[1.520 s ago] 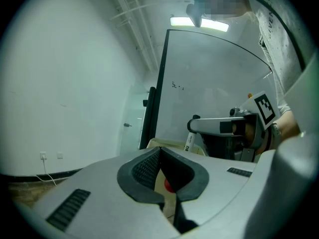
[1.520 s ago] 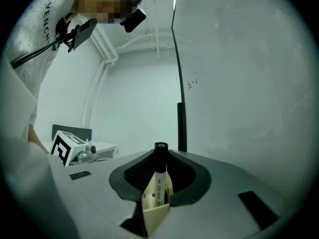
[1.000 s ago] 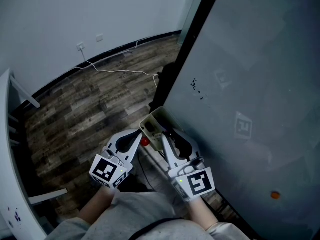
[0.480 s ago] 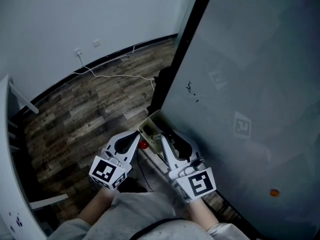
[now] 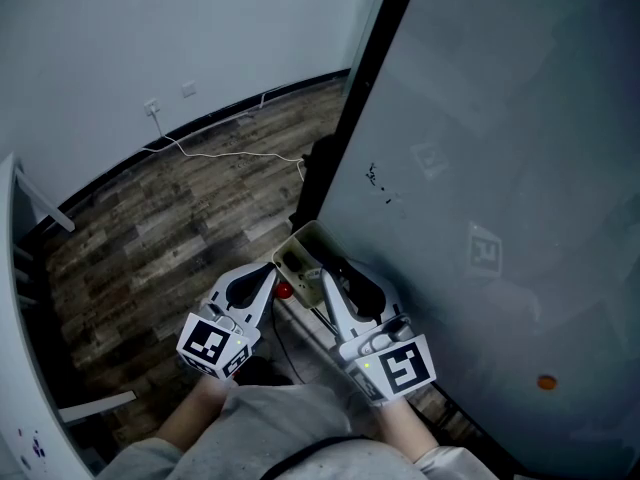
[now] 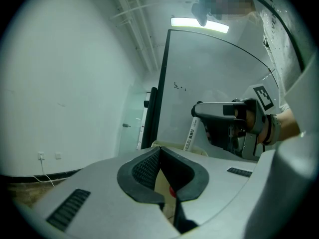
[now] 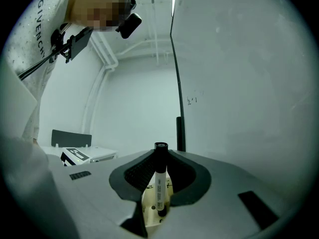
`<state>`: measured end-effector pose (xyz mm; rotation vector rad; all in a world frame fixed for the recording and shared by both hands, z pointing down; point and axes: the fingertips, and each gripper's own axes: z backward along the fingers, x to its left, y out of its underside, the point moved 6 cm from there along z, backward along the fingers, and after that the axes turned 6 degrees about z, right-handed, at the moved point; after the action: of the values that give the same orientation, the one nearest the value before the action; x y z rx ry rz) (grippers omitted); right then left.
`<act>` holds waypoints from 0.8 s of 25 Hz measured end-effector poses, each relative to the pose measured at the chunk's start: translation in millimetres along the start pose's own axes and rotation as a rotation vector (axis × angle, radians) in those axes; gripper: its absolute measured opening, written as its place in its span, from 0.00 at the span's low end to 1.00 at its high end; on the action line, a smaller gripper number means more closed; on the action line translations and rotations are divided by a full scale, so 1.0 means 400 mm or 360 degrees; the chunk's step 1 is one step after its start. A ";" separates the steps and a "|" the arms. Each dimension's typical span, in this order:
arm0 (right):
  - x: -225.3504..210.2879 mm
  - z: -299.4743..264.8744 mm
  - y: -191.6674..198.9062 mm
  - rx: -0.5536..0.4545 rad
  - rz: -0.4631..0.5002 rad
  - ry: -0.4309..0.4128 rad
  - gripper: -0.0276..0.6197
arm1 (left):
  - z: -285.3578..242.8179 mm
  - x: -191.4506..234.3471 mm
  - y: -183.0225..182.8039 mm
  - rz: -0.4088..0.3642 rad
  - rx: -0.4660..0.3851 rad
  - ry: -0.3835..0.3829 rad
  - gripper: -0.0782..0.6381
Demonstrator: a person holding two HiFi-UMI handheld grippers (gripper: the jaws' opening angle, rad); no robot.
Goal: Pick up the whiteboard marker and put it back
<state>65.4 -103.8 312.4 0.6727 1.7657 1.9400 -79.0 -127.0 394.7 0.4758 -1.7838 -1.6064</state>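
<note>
whiteboard (image 5: 500, 168) stands at right, floor (image 5: 150, 238) to its left, wall (image 5: 150, 28) behind. open box (image 5: 297, 251) sits at the board's foot. left gripper (image 5: 268, 271) just left of the box, right gripper (image 5: 318, 280) beside it. marker (image 7: 160, 183) upright between the right jaws, over the box. cable (image 5: 230, 153) on the floor by the wall.

A grey whiteboard (image 5: 500, 168) rises just right of the right gripper (image 5: 322, 280), a beige box (image 5: 296, 251) holding a red round thing (image 5: 284, 290) sits at the tip of the left gripper (image 5: 268, 271), and a white cable (image 5: 230, 155) crosses the wood floor (image 5: 170, 228) well ahead.
</note>
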 end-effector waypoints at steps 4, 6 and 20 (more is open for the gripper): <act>-0.004 0.003 -0.003 0.0003 0.0007 -0.0006 0.17 | -0.001 0.001 0.000 0.0001 -0.0004 -0.0004 0.13; -0.007 0.005 0.000 0.0022 0.0000 0.0001 0.17 | -0.001 0.003 0.000 0.0005 -0.0006 -0.0012 0.13; -0.012 0.002 -0.023 0.0002 0.0025 -0.0013 0.17 | -0.006 0.019 0.000 -0.0007 -0.0032 -0.0032 0.13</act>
<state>69.7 -105.2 303.0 0.6963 1.7621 1.9435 -82.8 -133.8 396.6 0.4559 -1.7813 -1.6359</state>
